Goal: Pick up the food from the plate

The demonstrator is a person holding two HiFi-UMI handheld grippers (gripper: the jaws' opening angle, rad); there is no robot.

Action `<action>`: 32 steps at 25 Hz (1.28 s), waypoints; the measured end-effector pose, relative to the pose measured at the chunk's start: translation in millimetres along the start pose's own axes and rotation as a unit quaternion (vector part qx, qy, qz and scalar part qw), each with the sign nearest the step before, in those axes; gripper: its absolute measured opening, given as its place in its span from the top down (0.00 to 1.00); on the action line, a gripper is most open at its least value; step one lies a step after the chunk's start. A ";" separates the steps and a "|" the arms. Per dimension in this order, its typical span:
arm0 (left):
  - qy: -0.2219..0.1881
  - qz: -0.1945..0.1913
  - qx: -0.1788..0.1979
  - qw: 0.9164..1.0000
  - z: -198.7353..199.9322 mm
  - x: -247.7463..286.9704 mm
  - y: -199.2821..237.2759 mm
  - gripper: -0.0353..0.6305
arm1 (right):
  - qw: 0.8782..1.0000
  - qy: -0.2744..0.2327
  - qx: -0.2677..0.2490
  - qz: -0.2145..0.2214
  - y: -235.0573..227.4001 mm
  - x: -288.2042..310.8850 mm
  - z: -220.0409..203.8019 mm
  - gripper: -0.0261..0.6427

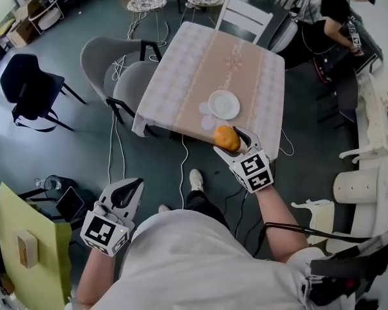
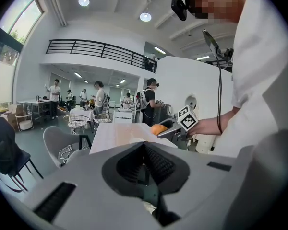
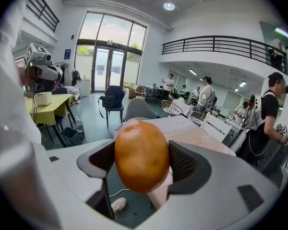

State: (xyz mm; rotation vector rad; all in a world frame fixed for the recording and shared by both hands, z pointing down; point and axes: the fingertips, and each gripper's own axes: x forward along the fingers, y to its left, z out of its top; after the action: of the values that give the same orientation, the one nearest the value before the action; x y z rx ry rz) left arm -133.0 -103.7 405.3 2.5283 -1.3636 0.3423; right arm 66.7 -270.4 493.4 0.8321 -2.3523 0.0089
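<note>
Right claw (image 3: 142, 167) was closed on the food (image 1: 226, 138), its ribbed pads pressing the two flanks at about the widest part; in the right gripper view the piece filled the gap and bulged above and below the jaws. It was a smooth, rounded, orange-brown oval, and what kind of food it was could not be told; I judged it light and fairly firm, since the pads left no dent that showed. The glossy skin and curved sides looked likely to slip or roll under a loose grip; a hold across the middle, as here, seemed the safest place, with only moderate squeeze in case the inside was soft.

In the head view the food hung just right of centre, over the near edge of the counter (image 1: 200, 70), off the plate and apart from it; the white plate (image 1: 224, 104) lay bare just above it in the frame, on the patterned cloth.

Left claw (image 1: 134, 186) was at the lower left, well apart from the counter; its jaws were together with nothing between them.

Grey chairs (image 1: 107, 60) stood at the counter's left side; a white chair (image 1: 246, 18) at its far end; a person (image 1: 336, 11) sat at the upper right.
</note>
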 end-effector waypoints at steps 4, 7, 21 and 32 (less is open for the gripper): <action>0.000 -0.014 0.004 1.000 -11.7 -14.0 -7.6 0.93 | 1.000 -0.018 -0.001 -0.009 30.7 -24.7 15.6 0.44; 0.003 -0.024 -0.002 1.000 -21.4 -22.6 -15.0 0.93 | 0.999 -0.031 -0.001 -0.013 53.1 -45.3 25.6 0.44; 0.008 -0.034 0.004 0.999 -41.4 -51.3 -17.9 0.93 | 0.998 -0.054 -0.020 0.001 127.3 -88.4 55.8 0.44; 0.012 -0.041 0.001 0.999 -46.1 -53.3 -14.2 0.93 | 0.997 -0.063 -0.024 0.023 149.3 -85.1 59.6 0.44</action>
State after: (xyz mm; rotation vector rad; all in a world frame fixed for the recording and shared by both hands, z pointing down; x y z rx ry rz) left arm -153.6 -39.5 430.1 2.5652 -1.2483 0.3566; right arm -0.9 -115.4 426.4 0.7761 -2.4780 -0.0833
